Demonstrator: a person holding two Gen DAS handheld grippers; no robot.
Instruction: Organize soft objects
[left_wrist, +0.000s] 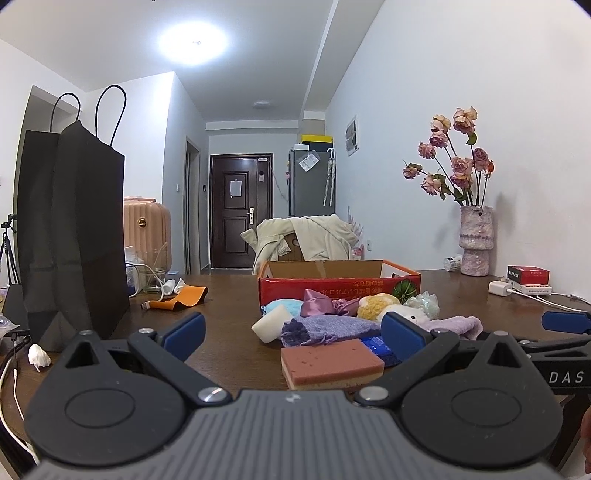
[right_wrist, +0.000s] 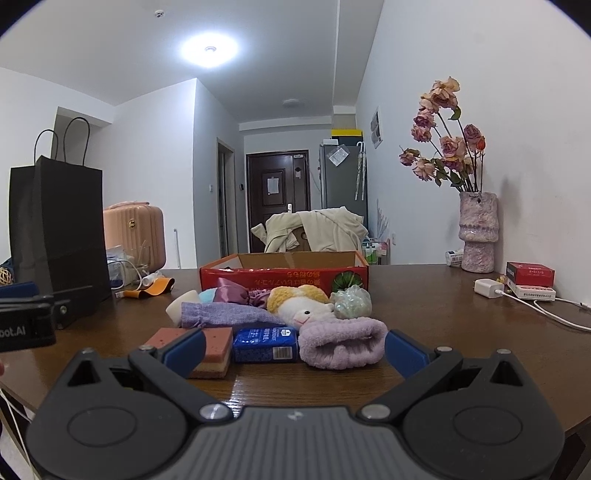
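I see the soft objects heaped mid-frame on the counter (right_wrist: 424, 306), just before the red box (right_wrist: 284, 275): pink sponge (left_wrist: 330, 363), blue packet (right_wrist: 265, 344), lilac towel (right_wrist: 341, 343), plush toy (right_wrist: 301, 306). My left gripper (left_wrist: 291, 334) and right gripper (right_wrist: 295, 349) both gape wide, holding nothing.

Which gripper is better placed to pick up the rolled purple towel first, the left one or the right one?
Right, probably. The right gripper is open with the purple towel directly ahead between its fingers. The left gripper faces the pink sponge instead.
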